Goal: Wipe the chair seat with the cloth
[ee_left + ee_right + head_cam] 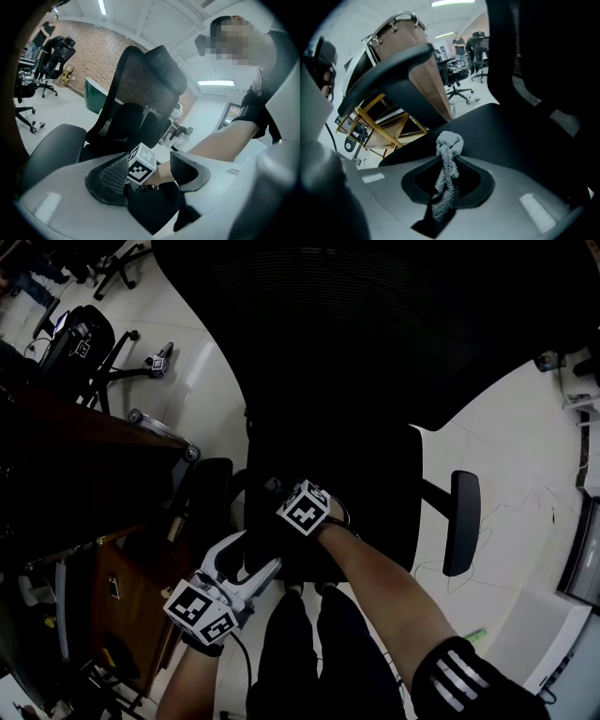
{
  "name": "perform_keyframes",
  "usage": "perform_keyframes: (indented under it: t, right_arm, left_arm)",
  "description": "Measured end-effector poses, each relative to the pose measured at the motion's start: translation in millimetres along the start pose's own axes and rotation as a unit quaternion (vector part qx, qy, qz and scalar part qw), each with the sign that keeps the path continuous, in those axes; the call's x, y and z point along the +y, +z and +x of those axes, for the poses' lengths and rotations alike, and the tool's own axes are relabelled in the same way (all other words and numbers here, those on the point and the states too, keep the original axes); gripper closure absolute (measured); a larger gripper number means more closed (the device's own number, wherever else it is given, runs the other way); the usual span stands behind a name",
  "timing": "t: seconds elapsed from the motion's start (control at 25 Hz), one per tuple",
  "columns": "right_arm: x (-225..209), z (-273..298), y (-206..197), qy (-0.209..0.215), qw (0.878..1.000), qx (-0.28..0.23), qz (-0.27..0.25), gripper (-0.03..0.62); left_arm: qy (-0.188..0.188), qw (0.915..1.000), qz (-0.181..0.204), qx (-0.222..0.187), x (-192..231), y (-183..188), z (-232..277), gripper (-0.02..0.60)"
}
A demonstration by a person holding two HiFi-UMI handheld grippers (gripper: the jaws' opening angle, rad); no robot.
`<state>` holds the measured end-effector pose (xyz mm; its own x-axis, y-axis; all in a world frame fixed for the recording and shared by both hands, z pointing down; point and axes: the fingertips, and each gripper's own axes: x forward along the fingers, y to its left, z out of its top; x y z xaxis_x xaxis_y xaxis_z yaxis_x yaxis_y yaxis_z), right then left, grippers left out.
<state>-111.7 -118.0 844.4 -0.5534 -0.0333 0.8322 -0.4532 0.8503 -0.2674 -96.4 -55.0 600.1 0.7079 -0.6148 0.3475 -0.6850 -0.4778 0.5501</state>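
Observation:
A black office chair fills the head view, its seat below the mesh back. My right gripper, with its marker cube, sits low over the seat's front left part. In the right gripper view it is shut on a grey knitted cloth, bunched at the tips just above the dark seat. My left gripper hovers at the seat's front left corner. It stands open and holds nothing; the right gripper's cube shows between its pads.
Armrests flank the seat: left, right. A wooden desk stands close on the left. Another office chair is at the far left. The person's legs stand at the seat's front edge. White tiled floor surrounds the chair.

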Motion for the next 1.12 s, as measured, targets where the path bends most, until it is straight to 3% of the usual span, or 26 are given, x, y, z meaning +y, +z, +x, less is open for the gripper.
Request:
perform_keyframes:
  t: [0.24,0.4,0.64,0.84,1.04,1.12]
  right_arm:
    - [10,9,-26,0.003,1.000,0.022,-0.019,0.534]
    - [0,-11,-76,-0.009,0.998,0.054,-0.030,0.536]
    - [-42,-73,-169,-0.063,0.993,0.094,0.034,0.536]
    - [-75,-118,-219,-0.108,0.985,0.117,0.067,0.536]
    - [-81,-131,-222,-0.133,0.979,0.131,0.082,0.536]
    - [-72,-126,-199,-0.125,0.983,0.103,0.084,0.536]
  left_arm:
    - [0.004,0.9999,-0.011,0.000,4,-10,-5,0.281]
    - [-0.011,0.9998,-0.014,0.006,-10,-12,3,0.281]
    - [-0.042,0.9990,-0.008,0.010,-34,-8,21,0.279]
    - [-0.067,0.9975,-0.001,0.020,-53,-8,31,0.279]
    - [-0.074,0.9970,-0.001,0.023,-55,-19,25,0.279]
    - [-0.069,0.9973,-0.002,0.025,-52,-18,18,0.279]
